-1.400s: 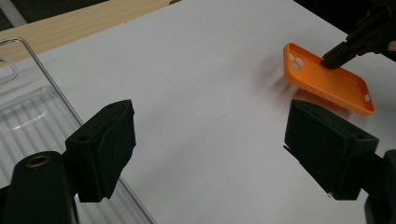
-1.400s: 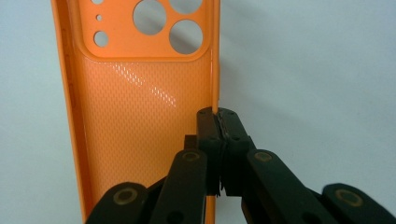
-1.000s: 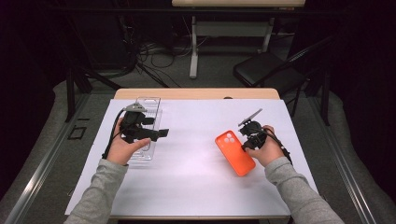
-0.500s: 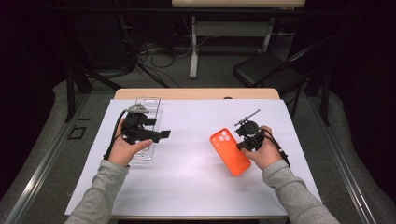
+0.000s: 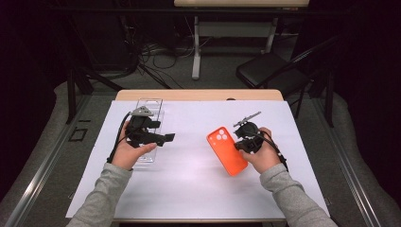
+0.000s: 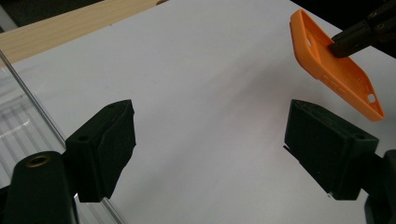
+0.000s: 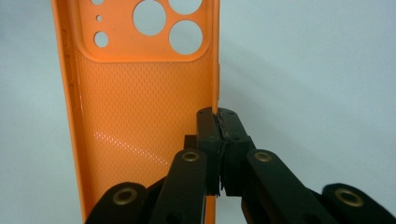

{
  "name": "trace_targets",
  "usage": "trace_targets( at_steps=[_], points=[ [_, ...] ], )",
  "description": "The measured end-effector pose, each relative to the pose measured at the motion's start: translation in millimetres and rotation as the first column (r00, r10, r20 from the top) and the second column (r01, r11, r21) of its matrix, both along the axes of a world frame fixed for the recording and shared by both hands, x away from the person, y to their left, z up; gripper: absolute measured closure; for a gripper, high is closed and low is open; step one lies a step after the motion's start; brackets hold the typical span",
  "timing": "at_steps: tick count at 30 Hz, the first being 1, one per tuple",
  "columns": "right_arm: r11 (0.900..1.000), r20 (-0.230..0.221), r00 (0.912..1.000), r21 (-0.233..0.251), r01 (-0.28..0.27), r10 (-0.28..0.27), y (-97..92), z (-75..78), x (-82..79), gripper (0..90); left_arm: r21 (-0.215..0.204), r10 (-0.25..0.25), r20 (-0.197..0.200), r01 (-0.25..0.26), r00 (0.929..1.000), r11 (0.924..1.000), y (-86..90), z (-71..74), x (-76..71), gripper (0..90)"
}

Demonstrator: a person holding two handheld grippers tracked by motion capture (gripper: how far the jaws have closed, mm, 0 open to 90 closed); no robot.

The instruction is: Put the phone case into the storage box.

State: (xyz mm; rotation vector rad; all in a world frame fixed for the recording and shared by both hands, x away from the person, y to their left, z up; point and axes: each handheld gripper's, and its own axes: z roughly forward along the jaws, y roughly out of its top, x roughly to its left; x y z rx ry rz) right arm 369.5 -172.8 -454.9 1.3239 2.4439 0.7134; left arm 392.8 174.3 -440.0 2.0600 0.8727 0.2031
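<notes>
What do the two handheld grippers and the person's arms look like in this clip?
Both the left gripper and right gripper are black, with blocky black jaw pads and brass-coloured pivot rivets. A black cable trails from the left one, which carries a grey three-cornered plate. The person wears grey sleeves.

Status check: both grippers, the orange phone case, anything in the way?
Right gripper shut on the orange phone case, pinching its side wall. Left gripper open, nothing between its jaws. Clear plastic tray under the left hand; white sheet between them bare.

The right tool (image 5: pixel 242 142) has carried the orange phone case (image 5: pixel 226 150) slightly leftward, tilting it up.
</notes>
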Motion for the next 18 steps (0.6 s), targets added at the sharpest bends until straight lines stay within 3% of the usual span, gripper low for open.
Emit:
trace_targets(
  at_steps=[7, 18],
  points=[
    [0.9998, 0.027, 0.9995, 0.012, -0.015, 0.014, 8.7, 3.1, -2.5, 89.0, -0.014, -0.001, 0.004, 0.001, 1.0000, 0.9999, -0.7, 1.6, -2.0, 16.3],
    [0.9991, 0.132, 0.9912, 0.040, -0.017, 0.012, 21.5, 7.7, -12.0, 89.0, -0.018, -0.016, 0.012, 0.016, 0.9998, 0.9997, -8.1, 2.2, -8.0, 16.2]
  ],
)
